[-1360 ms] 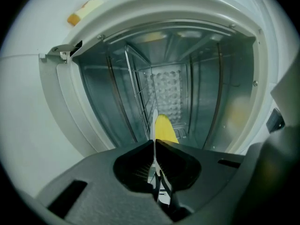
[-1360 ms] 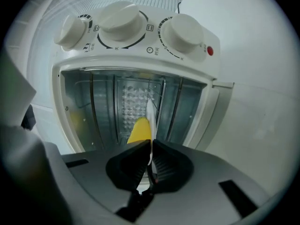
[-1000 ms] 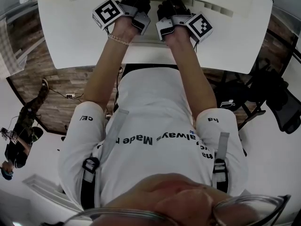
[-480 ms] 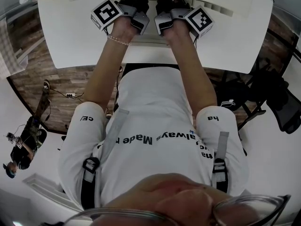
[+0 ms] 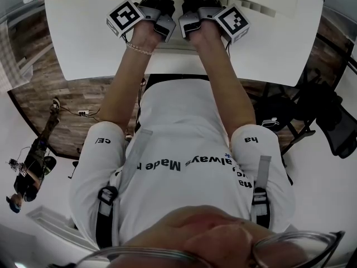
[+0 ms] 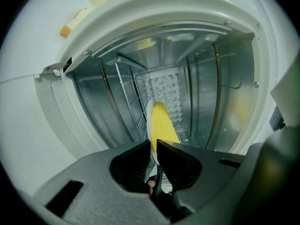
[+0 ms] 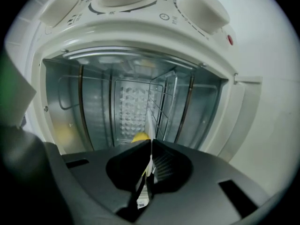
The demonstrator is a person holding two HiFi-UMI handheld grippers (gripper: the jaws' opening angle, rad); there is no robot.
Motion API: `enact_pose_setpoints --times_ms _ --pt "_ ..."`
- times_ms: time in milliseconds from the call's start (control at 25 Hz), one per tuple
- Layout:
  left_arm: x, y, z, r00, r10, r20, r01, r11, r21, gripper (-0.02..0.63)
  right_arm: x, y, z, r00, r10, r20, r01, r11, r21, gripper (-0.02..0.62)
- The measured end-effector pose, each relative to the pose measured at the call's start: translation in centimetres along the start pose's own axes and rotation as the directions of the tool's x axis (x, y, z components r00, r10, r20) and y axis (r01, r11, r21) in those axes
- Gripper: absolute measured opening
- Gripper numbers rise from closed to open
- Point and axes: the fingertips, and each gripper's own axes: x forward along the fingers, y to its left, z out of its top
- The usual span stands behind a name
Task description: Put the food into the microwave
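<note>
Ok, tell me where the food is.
Left gripper view, centre: yellow food on the white plate held by left gripper and right gripper, at the microwave's open cavity.

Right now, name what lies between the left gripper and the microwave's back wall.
The plate held in its jaws, carrying yellow food, beside a wire rack; left gripper view shows it.

the right tool (image 7: 150, 146) is seen clamped on the thin white edge of a plate (image 7: 148, 126), jaws pressed tight against it. a bit of yellow food (image 7: 140, 137) is glimpsed just past the jaw tips. ahead, the microwave (image 7: 140, 43) is shown open, and a wire rack (image 7: 161, 102) is picked out to the right of the plate. white knobs (image 7: 205, 7) are caught on the panel above, with a red light (image 7: 229, 40) beside them.
</note>
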Motion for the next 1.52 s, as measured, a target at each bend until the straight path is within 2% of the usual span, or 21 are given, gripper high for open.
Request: enact_pose_setpoints --times_ms 480,760,1240,1440,1520 --pt "-0.6 0.3 -0.6 1.0 0.008 0.011 -0.008 1.0 0.011 0.018 -0.4 0.0 0.2 0.999 0.012 0.033 -0.012 1.0 0.01 0.018" --pt "0.1 0.3 0.4 0.999 0.02 0.036 -0.02 1.0 0.016 0.011 -0.5 0.0 -0.1 1.0 0.024 0.003 -0.024 1.0 -0.011 0.02" --pt "0.4 -0.3 0.6 0.999 0.0 0.044 0.0 1.0 0.019 0.011 -1.1 -0.8 -0.1 1.0 -0.008 -0.021 0.007 0.999 -0.031 0.02" --pt "-1.2 -0.5 0.3 0.998 0.013 0.057 -0.015 0.999 0.042 0.012 -2.6 -0.1 0.2 0.999 0.002 -0.035 -0.006 0.993 -0.12 0.02" --pt "-2.1 -1.0 -0.2 0.999 0.018 0.047 -0.022 0.997 0.078 0.012 -3.7 0.5 0.3 0.999 0.007 -0.053 -0.017 0.983 -0.182 0.02"
